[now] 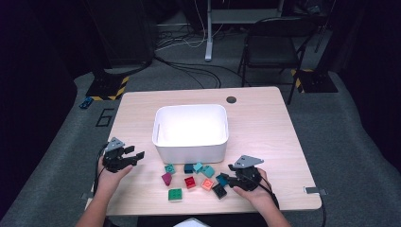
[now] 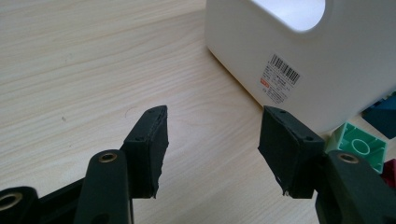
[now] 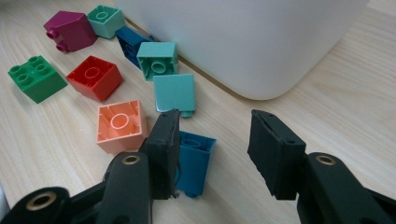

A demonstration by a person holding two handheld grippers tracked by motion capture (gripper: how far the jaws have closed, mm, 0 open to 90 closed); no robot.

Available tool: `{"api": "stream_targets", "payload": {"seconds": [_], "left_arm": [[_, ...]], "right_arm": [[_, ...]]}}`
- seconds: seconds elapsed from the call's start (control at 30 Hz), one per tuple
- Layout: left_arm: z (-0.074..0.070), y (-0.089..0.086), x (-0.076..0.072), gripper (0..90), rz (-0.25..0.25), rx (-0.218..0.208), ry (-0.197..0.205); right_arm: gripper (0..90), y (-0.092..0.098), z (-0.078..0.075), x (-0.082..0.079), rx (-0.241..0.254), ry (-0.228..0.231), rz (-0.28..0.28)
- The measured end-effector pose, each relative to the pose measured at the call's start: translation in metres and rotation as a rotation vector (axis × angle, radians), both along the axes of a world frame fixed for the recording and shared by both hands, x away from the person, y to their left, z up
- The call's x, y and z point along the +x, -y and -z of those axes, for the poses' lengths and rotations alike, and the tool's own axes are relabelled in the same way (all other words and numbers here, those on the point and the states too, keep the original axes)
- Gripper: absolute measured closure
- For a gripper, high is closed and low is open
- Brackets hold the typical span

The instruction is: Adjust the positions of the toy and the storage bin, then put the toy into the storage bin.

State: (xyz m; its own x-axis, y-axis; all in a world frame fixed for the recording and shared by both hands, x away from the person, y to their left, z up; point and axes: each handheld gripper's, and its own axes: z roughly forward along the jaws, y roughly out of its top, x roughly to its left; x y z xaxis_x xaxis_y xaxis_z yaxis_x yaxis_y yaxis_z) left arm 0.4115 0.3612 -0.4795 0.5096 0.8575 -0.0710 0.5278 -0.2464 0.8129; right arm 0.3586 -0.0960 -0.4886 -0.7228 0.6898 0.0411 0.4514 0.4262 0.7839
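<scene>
The dark teal brick sits low centre of the right gripper view, beside the right gripper — jaws spread, one pad hard against it; it could skid into the salmon brick; left gripper spread, empty; pale wood worktop, white bin, dark room beyond.

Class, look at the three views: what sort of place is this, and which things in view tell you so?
Probably a lab or studio set up for recording. A wooden table stands on grey carpet in a dark room, cables trail across the floor, and stand bases carry yellow-black hazard tape. A folding chair stands behind.
</scene>
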Motion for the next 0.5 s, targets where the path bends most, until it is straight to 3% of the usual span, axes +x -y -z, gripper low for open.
{"api": "stream_targets", "payload": {"seconds": [0.27, 0.5], "left_arm": [[0.001, 0.001, 0.001, 41.2, -0.010, -0.019, -0.005], [0.002, 0.001, 0.000, 41.2, -0.015, -0.015, 0.005]], "right_arm": [[51.0, -0.010, 0.007, 0.000, -0.009, -0.032, -0.026], [49.5, -0.015, 0.009, 0.000, -0.012, -0.028, -0.033]]}}
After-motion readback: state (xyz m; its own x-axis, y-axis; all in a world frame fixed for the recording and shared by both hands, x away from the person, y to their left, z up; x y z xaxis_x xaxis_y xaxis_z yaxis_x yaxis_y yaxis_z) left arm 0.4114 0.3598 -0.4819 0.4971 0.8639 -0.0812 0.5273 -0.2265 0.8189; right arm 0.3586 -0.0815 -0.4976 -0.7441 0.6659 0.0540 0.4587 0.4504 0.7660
